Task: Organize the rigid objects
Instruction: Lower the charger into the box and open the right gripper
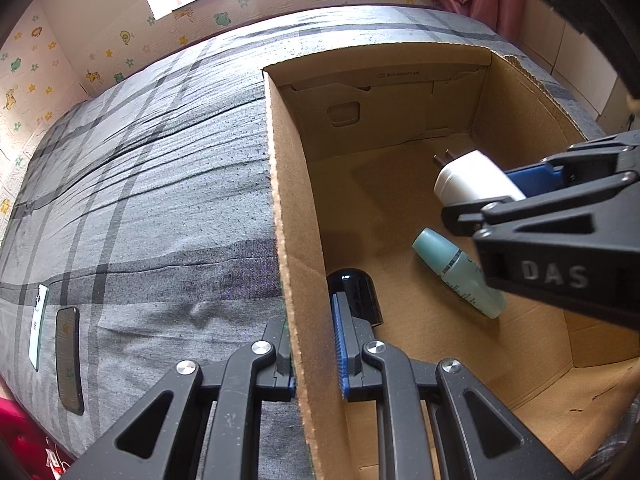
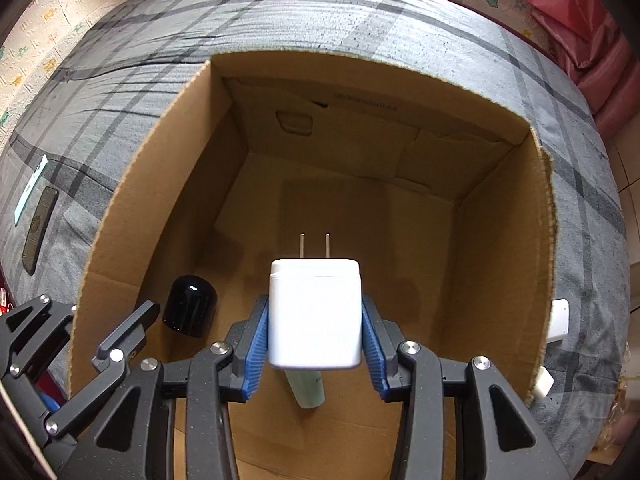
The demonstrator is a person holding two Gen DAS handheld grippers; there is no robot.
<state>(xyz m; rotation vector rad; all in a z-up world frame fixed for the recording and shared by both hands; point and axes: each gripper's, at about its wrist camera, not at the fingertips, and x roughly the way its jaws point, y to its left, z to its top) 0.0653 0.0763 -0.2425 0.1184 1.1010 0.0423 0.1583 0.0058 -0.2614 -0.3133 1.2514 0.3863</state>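
An open cardboard box (image 1: 296,240) (image 2: 132,216) stands on a grey plaid bed. My right gripper (image 2: 315,344) (image 1: 516,196) is shut on a white plug adapter (image 2: 315,316) (image 1: 472,180) and holds it inside the box above the floor, prongs pointing forward. A black cylinder (image 1: 356,292) (image 2: 190,306) and a teal bottle (image 1: 460,272) (image 2: 308,390) lie on the box floor. My left gripper (image 1: 314,356) straddles the box's left wall, one finger inside and one outside; whether it pinches the wall is unclear.
Two phones, one white (image 1: 38,328) (image 2: 30,190) and one dark (image 1: 70,364) (image 2: 40,230), lie on the bed left of the box. Two small white objects (image 2: 558,320) (image 2: 542,382) lie right of the box. Pink bedding (image 2: 592,40) lies at the far right.
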